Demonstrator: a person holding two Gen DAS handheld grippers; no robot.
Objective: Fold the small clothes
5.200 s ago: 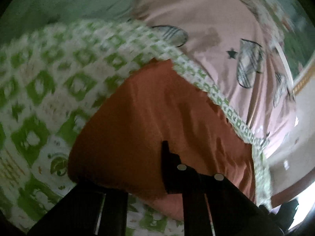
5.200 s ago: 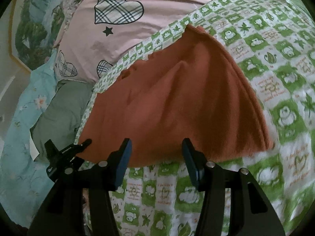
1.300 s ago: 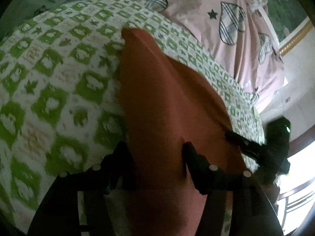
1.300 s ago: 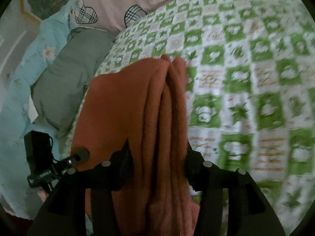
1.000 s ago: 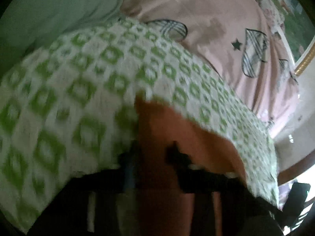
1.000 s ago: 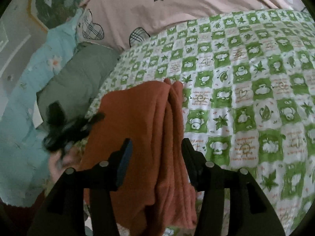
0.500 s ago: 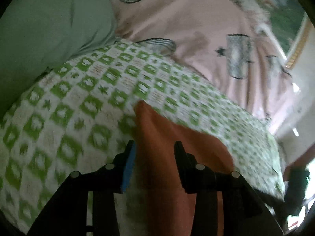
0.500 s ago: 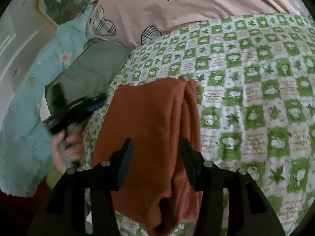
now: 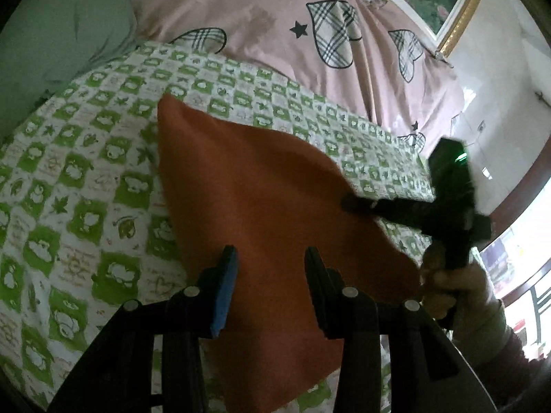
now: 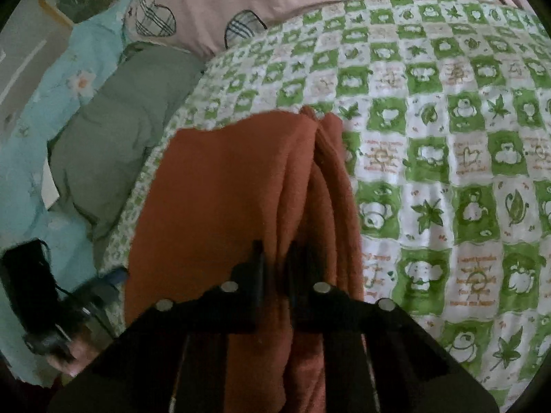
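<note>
A folded rust-orange garment (image 9: 261,206) lies on the green-and-white checked bedspread (image 9: 69,186). My left gripper (image 9: 270,261) is open and empty, its fingers hovering over the garment's near part. In the same view the right gripper (image 9: 347,203) touches the garment's right edge. In the right wrist view the garment (image 10: 224,189) shows thick folded layers on its right side. My right gripper (image 10: 275,268) is shut on those layers at the near end.
A pink quilt with plaid hearts (image 9: 310,27) lies behind the bedspread. A grey-green pillow (image 10: 113,130) and a light blue floral cloth (image 10: 31,110) lie at the left. A gold-framed picture (image 9: 458,3) hangs on the white wall.
My right gripper has closed on the garment's folded layers; it was open half a second ago. My left gripper has stayed open and now looks down on the whole garment.
</note>
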